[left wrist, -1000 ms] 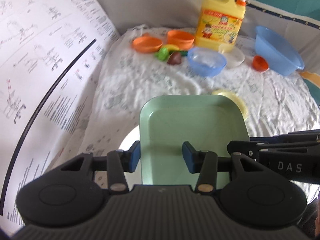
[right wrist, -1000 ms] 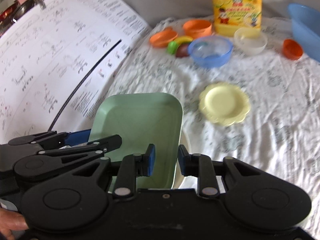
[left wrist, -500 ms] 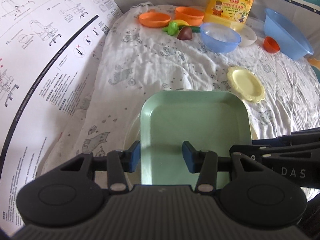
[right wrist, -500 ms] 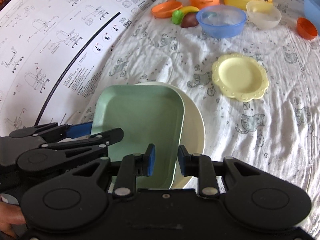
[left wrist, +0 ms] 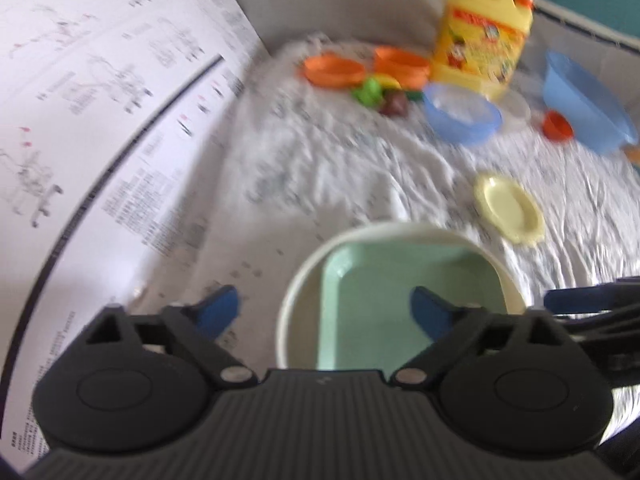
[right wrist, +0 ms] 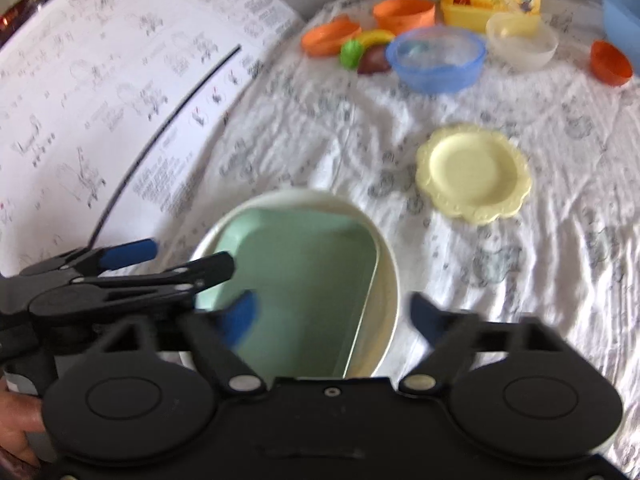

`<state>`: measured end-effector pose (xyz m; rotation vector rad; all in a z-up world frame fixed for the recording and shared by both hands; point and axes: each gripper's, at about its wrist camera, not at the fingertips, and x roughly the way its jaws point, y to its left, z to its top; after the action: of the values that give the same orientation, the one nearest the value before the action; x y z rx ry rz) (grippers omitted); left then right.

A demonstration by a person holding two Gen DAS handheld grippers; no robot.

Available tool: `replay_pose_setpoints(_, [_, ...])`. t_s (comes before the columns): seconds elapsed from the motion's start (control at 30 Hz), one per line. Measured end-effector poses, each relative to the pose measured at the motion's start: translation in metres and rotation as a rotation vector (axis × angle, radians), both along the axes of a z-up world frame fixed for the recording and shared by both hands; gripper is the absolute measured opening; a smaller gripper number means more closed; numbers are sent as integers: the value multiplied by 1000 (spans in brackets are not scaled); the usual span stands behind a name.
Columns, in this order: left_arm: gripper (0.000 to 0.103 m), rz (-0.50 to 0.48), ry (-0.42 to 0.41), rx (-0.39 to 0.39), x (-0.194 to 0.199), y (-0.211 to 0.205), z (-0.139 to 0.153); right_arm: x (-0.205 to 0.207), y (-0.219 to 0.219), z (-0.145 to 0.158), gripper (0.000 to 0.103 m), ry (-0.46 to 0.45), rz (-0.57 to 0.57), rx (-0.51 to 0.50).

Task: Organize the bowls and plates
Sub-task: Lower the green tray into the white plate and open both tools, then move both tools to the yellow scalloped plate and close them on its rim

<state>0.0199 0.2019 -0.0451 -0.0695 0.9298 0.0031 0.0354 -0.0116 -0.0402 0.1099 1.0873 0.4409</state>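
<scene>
A pale green rectangular plate (left wrist: 404,304) (right wrist: 296,280) lies inside a round cream plate (left wrist: 296,304) (right wrist: 388,280) on the patterned cloth. My left gripper (left wrist: 324,308) is open and empty, its fingers spread above the stack's near edge. My right gripper (right wrist: 332,316) is open and empty too, its fingers straddling the cream plate's right rim. The left gripper also shows in the right wrist view (right wrist: 132,260). A small yellow scalloped plate (left wrist: 510,210) (right wrist: 474,174) lies to the right. A blue bowl (right wrist: 436,58) and a clear bowl (right wrist: 522,40) stand further back.
A large printed instruction sheet (left wrist: 100,120) covers the left side. At the back stand a yellow detergent jug (left wrist: 484,28), two orange dishes (right wrist: 330,36) (right wrist: 404,12), toy fruit (right wrist: 362,50), a small orange cup (right wrist: 610,62) and a big blue basin (left wrist: 584,104).
Both grippers have opened and let go of the green plate. It now rests inside the cream plate. Both grippers have pulled back a little.
</scene>
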Motion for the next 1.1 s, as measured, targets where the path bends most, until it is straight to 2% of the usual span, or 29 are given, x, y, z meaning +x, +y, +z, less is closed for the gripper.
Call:
replay_pose_setpoints(0.07, [101,17,-17,0,-1,6,4,-4,-2,7,95,-42,10,3])
replay_pose_setpoints(0.2, [103,47,-21,-13,-2,13,7,-8,-4,15,103,-94,19,3])
replay_pose_setpoints(0.47, [103,17,-20,5,3,-3,10,-11,-20,21,103,-132,-11,1])
replay_pose_setpoints(0.77, [103,-30,-21,0,25,-38,16,1,-72,14,103,-162,-170,-10])
replay_pose_setpoints(0.9, [103,-78,-19,13,40,-63,16,8,-96,9,103,-198,-228,-65])
replay_pose_setpoints(1.1, [103,-135,0,28,60,-98,10,23,-130,2,103,-130,-316,-53])
